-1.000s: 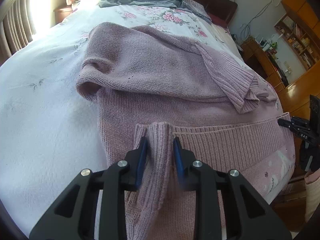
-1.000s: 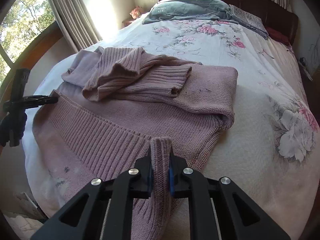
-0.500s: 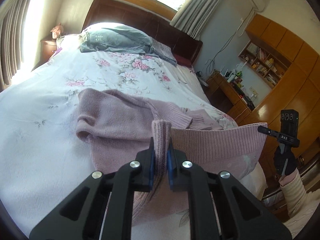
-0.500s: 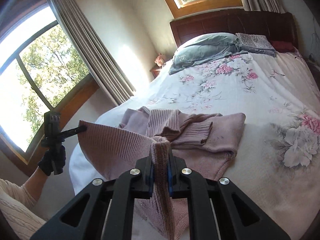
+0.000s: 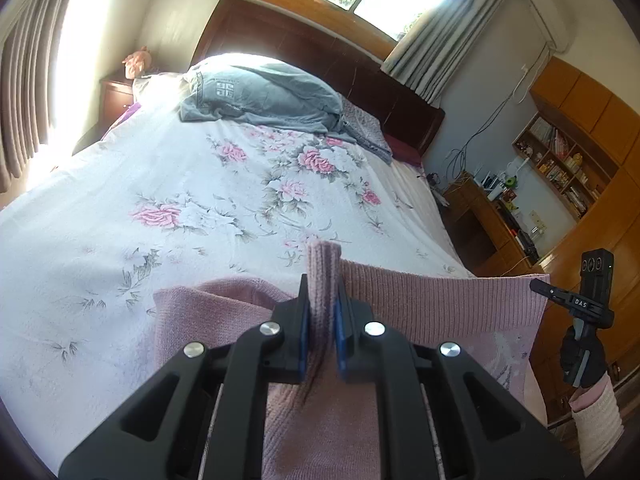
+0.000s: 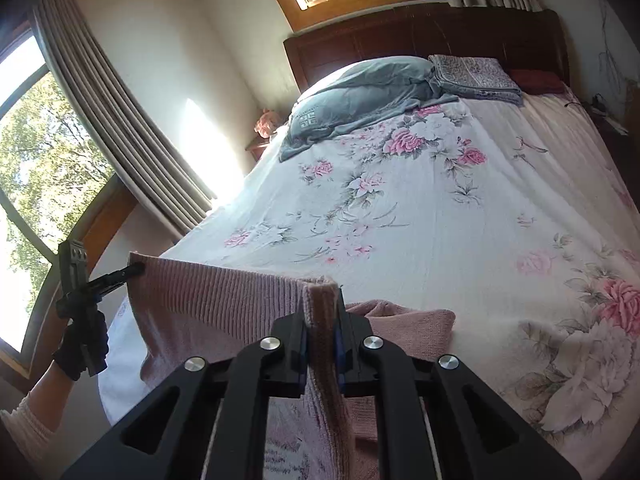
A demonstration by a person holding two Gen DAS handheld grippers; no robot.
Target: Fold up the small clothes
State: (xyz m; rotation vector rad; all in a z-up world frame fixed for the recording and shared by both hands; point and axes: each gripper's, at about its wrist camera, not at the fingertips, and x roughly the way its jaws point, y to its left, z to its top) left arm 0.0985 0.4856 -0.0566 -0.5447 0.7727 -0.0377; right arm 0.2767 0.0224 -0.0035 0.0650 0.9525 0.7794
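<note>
Floral bed [image 5: 200, 200]; both claws [image 5: 323, 312] [image 6: 322, 320] clamp lifted pink sweater [image 5: 440, 300] hem.

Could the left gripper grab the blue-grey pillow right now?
Probably not. The left gripper is shut on the pink sweater hem, so it has no free grip, and the blue-grey pillow lies far off at the bed's head.

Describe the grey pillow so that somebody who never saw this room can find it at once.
Start at the dark wooden headboard of the bed with the flowered sheet. The grey pillow lies at the head end, on the curtain side, beside a folded patterned blanket. Only the pillow is plain blue-grey with a small white square emblem.
</note>
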